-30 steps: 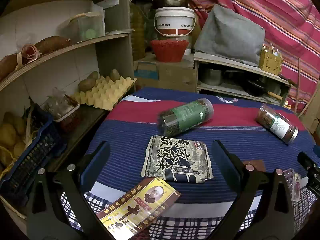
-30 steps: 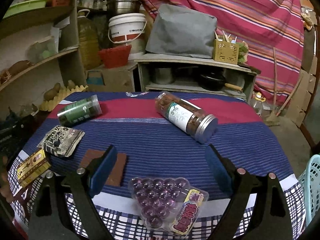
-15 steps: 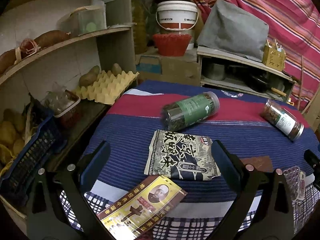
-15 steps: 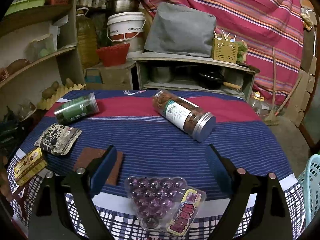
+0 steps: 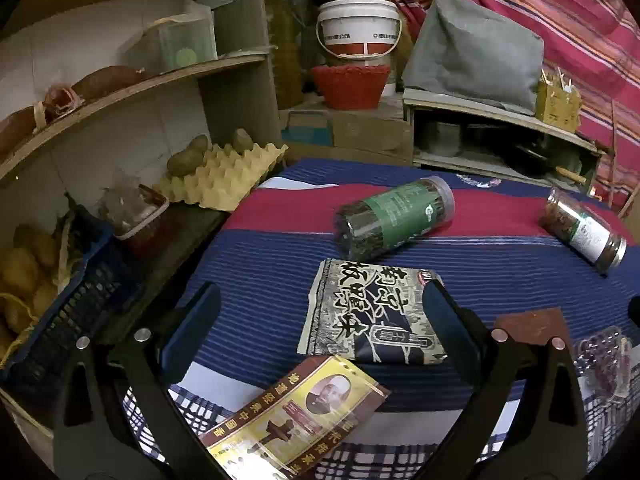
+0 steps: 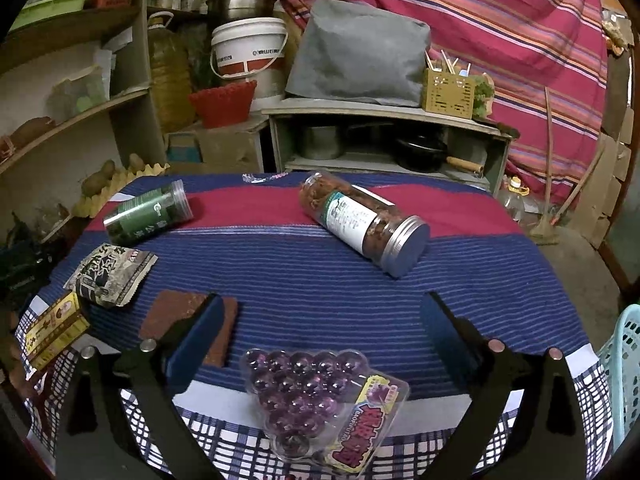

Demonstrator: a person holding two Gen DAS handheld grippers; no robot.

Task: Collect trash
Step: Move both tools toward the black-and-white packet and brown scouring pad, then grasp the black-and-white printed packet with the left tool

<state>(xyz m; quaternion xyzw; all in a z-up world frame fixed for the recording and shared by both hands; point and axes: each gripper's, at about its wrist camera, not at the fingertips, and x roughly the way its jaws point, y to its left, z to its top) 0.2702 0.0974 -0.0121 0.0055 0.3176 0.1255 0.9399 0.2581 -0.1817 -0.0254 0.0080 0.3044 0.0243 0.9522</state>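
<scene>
Now | right gripper jaws opening, empty | purple blister pack just below them, long axis toward camera | left gripper agape, likely farther, over black packet

Worktop cloth: ribbed woven fabric, matt. Green-label jar: clear glossy plastic. Brown-filled jar: clear plastic, brushed metal lid. Black-print pouch: crinkled glossy foil. Blister tray: shiny transparent plastic. Egg tray: rough paper pulp. Shelf: bare wood.
</scene>
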